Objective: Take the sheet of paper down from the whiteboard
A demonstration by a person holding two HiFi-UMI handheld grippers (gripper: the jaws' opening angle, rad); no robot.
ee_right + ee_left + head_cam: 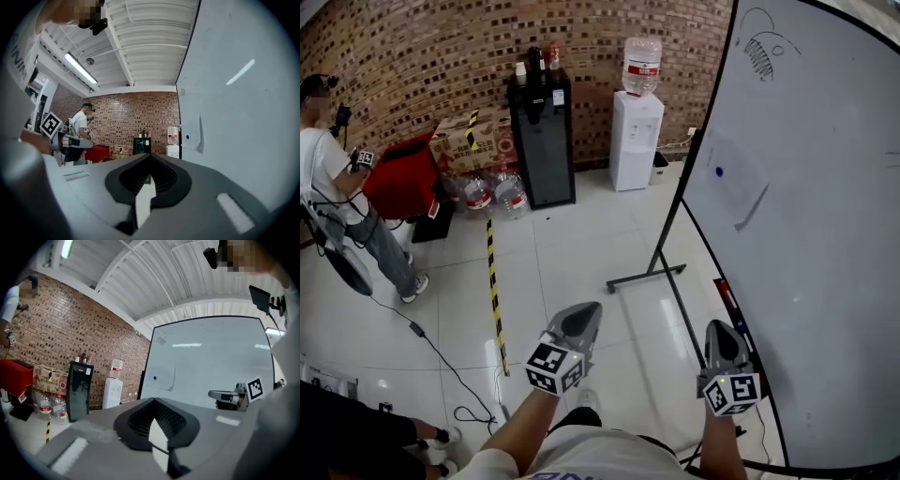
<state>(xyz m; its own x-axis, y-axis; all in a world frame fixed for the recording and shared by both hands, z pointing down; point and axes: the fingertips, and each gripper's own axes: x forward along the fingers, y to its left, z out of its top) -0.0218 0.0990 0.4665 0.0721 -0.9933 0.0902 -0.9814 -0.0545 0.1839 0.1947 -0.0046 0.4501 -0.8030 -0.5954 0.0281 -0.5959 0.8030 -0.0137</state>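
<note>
- The sheet of paper (733, 187) is plain white, pinned to the whiteboard (834, 281) by one blue magnet (718, 172) near its upper left. Its lower right corner curls away from the board.
- It hangs on the board's far part, well apart from both claws.
- The left claw (584, 311) is pressed together and holds nothing.
- The right claw (718, 328), near the whiteboard's lower edge, is also pressed together and empty.
</note>
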